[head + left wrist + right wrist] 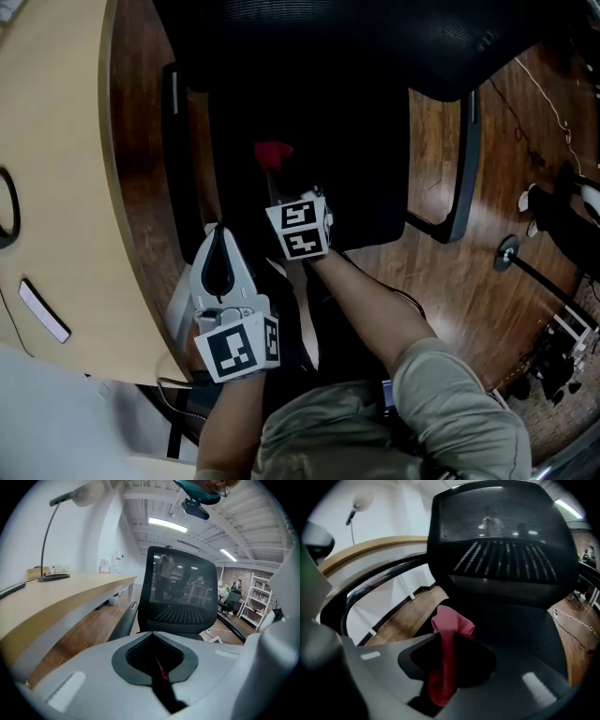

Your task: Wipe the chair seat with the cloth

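A black office chair stands below me, its seat (361,159) dark under the mesh backrest (375,37). My right gripper (279,183) hovers over the seat's front left part, shut on a red cloth (273,153). In the right gripper view the cloth (451,620) hangs bunched between the jaws of that gripper (445,639), in front of the seat (520,620) and backrest (506,550). My left gripper (217,231) is lower left, beside the seat's left edge, jaws together and holding nothing. The left gripper view has the left gripper (151,634) facing the backrest (180,597).
A curved wooden desk (56,187) runs along the left, with a white flat object (42,311) on it and a lamp (51,531). Armrests (173,103) (469,159) flank the seat. Cables and stands (553,281) lie on the wood floor at right.
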`<state>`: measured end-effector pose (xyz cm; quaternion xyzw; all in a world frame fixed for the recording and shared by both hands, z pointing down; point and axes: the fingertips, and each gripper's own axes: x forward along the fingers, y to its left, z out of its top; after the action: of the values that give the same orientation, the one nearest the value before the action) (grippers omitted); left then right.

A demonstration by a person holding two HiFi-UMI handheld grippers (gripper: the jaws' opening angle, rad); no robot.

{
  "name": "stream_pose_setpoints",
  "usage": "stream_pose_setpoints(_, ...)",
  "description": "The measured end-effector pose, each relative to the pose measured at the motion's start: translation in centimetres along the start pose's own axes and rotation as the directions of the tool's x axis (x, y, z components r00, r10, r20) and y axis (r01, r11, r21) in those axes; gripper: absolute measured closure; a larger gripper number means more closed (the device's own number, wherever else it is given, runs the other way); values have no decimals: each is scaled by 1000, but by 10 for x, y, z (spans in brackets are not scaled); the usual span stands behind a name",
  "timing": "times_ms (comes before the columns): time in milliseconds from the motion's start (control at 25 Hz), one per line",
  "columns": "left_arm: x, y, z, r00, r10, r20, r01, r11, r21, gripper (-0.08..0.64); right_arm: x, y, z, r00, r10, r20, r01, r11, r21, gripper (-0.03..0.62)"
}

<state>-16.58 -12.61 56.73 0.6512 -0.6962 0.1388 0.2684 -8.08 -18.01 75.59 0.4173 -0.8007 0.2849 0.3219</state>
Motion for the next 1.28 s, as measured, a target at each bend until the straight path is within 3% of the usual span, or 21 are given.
stream_pose_setpoints(160, -23, 30, -3, 1000, -3, 6, 3, 1000, -7, 554, 14, 62, -19, 994, 71, -78, -77, 993, -86, 514)
stream_pose_setpoints(280, -38, 41, -2, 1000, -9, 12, 9, 1000, 14, 554, 21, 85, -32, 989, 84, -121, -96, 991, -94, 514)
stream_pose_setpoints(560, -37, 38, -13, 1000, -8, 7, 8, 1000, 22, 554, 43, 87, -46, 983, 69, -171, -90, 988, -122, 514)
stream_pose_setpoints(920, -18, -31, -37, 995, -82, -55, 85, 994, 66, 554, 5, -60, -56, 980, -134, -149, 136, 991, 3, 514)
stream_pose_setpoints(1280, 11, -131, -40, 975, -203, -85, 213, 969, 128, 554, -69, -207, -93, 917, -348, -194, 378, 914, 147, 514)
